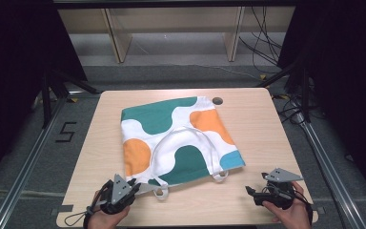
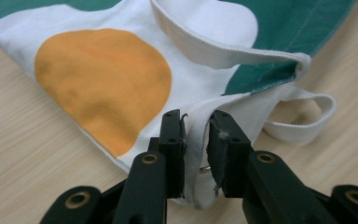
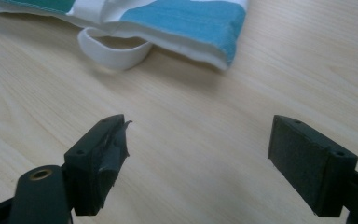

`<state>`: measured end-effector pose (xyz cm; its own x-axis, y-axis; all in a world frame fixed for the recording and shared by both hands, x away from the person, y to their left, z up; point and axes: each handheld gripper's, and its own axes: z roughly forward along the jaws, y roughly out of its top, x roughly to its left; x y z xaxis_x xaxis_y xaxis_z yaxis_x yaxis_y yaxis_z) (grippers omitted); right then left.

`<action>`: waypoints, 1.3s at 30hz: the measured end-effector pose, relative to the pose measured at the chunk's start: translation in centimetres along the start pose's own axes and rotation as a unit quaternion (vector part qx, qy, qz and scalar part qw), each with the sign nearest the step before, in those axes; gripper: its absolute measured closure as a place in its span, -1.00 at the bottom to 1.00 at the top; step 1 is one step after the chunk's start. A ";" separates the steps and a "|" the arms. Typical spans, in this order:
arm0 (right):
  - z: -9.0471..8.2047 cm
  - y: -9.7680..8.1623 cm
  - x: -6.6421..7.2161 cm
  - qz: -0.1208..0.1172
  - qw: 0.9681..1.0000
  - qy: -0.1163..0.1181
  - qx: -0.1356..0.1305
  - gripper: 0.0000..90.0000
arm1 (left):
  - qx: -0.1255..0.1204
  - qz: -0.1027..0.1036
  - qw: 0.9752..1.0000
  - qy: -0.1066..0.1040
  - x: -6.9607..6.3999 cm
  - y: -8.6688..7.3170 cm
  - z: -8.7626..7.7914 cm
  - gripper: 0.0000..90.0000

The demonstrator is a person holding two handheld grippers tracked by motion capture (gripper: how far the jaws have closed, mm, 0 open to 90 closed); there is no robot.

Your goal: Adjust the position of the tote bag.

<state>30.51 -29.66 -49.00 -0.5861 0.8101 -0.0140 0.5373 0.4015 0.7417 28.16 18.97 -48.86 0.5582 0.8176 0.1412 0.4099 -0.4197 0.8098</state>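
Light wooden table (image 1: 262,119) on grey floor (image 1: 171,74); wooden shelf legs (image 1: 116,40) behind (cables (image 1: 264,43) trailing right).

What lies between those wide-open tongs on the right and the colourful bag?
Nothing visible: bare table lies between the right tongs and the bag's blue corner. The left tongs already have the bag's white edge between their jaws.

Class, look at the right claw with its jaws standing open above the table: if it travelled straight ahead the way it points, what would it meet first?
Probably the bag, near its blue corner; the right claw has bare table before that, though depth is unclear.
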 end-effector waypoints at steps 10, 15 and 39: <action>2.3 2.3 0.9 -0.081 0.997 -0.011 0.002 -0.34 | 0.007 -0.036 0.999 0.006 2.0 -0.5 0.4 0.68; 4.3 3.7 0.8 -0.102 0.994 -0.022 0.027 -0.10 | 0.006 -0.042 0.999 0.006 2.1 -0.5 0.4 0.68; 6.3 6.1 1.6 -0.161 0.985 -0.066 -0.003 0.81 | 0.003 -0.044 0.999 -0.004 1.9 -0.4 0.6 0.65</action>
<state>36.66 -23.23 -48.69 -0.6409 0.6900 -0.3363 0.3334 0.6448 0.6878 29.52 20.46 -49.26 0.5249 0.8487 0.0647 0.4623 -0.3481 0.8155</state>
